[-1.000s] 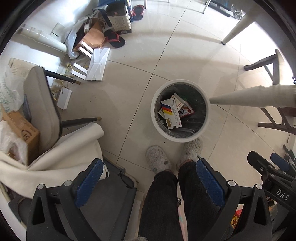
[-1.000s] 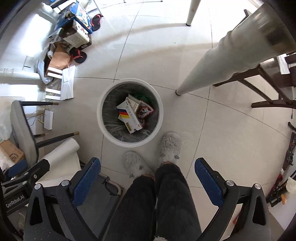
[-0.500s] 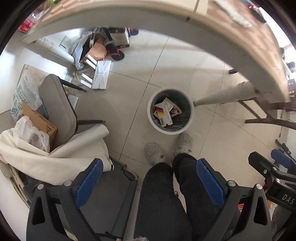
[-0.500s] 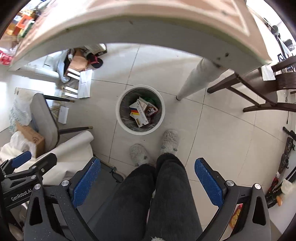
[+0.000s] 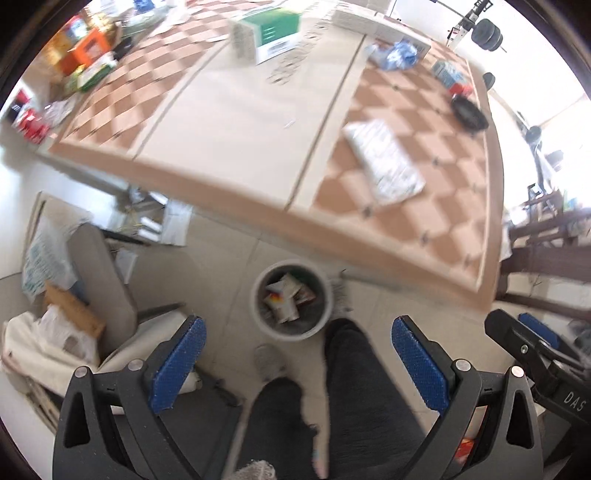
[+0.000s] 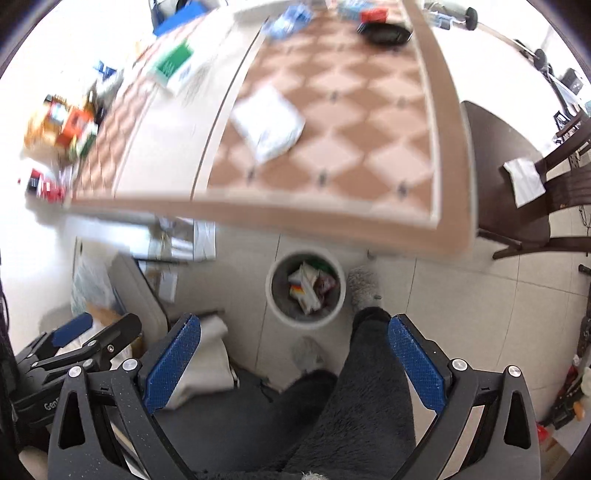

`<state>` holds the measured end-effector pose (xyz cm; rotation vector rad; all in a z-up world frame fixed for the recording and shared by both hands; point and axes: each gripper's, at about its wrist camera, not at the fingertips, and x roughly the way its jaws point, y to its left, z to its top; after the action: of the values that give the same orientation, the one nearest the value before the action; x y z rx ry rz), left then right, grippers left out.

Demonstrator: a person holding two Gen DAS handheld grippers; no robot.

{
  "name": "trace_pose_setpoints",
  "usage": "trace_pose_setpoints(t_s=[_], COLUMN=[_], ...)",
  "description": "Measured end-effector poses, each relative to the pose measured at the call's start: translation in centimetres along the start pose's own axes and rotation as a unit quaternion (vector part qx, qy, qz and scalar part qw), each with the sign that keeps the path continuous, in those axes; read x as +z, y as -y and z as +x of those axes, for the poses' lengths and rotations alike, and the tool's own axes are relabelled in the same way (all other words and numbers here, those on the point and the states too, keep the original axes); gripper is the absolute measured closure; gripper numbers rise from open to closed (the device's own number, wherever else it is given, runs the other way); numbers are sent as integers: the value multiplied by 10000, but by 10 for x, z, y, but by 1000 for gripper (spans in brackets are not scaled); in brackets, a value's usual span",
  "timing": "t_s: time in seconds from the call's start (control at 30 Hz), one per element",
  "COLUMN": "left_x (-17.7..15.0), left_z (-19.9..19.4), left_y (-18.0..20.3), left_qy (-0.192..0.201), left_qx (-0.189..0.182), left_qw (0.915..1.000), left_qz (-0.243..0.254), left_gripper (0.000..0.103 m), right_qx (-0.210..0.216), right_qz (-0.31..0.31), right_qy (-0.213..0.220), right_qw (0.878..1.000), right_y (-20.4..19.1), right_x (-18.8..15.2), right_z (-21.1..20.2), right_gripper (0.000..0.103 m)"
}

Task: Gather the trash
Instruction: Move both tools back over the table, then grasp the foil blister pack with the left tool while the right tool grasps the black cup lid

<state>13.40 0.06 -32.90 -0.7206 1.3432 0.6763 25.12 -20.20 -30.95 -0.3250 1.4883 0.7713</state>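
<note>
A white round trash bin (image 5: 258,325) stands on the floor below the table edge, holding several cartons and wrappers; it also shows in the right wrist view (image 6: 280,317). On the checkered table (image 5: 236,125) lie a white plastic packet (image 5: 384,162), a green and white box (image 5: 269,33) and a crumpled blue wrapper (image 5: 395,55). The packet shows in the right wrist view (image 6: 269,122) too. My left gripper (image 5: 297,365) is open and empty, high above the floor. My right gripper (image 6: 293,360) is open and empty beside it.
A grey chair (image 5: 107,273) with cloth and bags stands left of the bin. A dark wooden chair (image 6: 517,192) stands at the table's right end. A black dish (image 5: 469,114) and small boxes sit on the far table. The person's legs (image 5: 332,406) are below the grippers.
Both grippers have risen from floor level to above the table edge. The table top has come into view and the bin looks smaller. Both stay open and empty.
</note>
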Motion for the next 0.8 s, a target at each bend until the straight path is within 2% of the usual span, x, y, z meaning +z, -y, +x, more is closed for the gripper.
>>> trace_pose_setpoints(t_s=[0.13,0.23,0.3,0.37,0.43,0.47,0.57,0.63,0.67,0.8], left_x=[64,100,120,135,142,145,152,155,157,177], left_z=[34,69,97,119,133,133,132,132,131,128], left_y=[32,48,56,61,63,65,79,84,85,83], left_qy=[-435,-789,-1042,-1178,-1245,-1218,-1158,-1154,-1113,-996], left_qx=[-316,-669,-731,-586,-433,-306,-74,166,244,469], left_qw=[9971,9879,9812,9779,9756,9758,9810,9825,9833,9861], left_qz=[-537,-1152,-1454,-1623,-1754,-1790,-1557,-1450,-1419,-1245], left_gripper=[0,1,1,1,13,15,29,35,43,43], right_qx=[-111,-214,-286,-310,-339,-362,-391,-389,-378,-484], right_qz=[163,223,235,265,293,295,290,285,268,166], right_qy=[45,-77,-133,-164,-207,-229,-237,-218,-203,-175], right_qw=[9998,9995,9992,9990,9988,9986,9985,9986,9987,9985], right_y=[37,67,85,103,119,123,133,138,138,132], right_x=[72,128,162,195,224,238,273,300,310,355], right_z=[-4,6,13,22,33,39,53,62,66,88], right_gripper=[0,0,0,0,0,0,0,0,0,0])
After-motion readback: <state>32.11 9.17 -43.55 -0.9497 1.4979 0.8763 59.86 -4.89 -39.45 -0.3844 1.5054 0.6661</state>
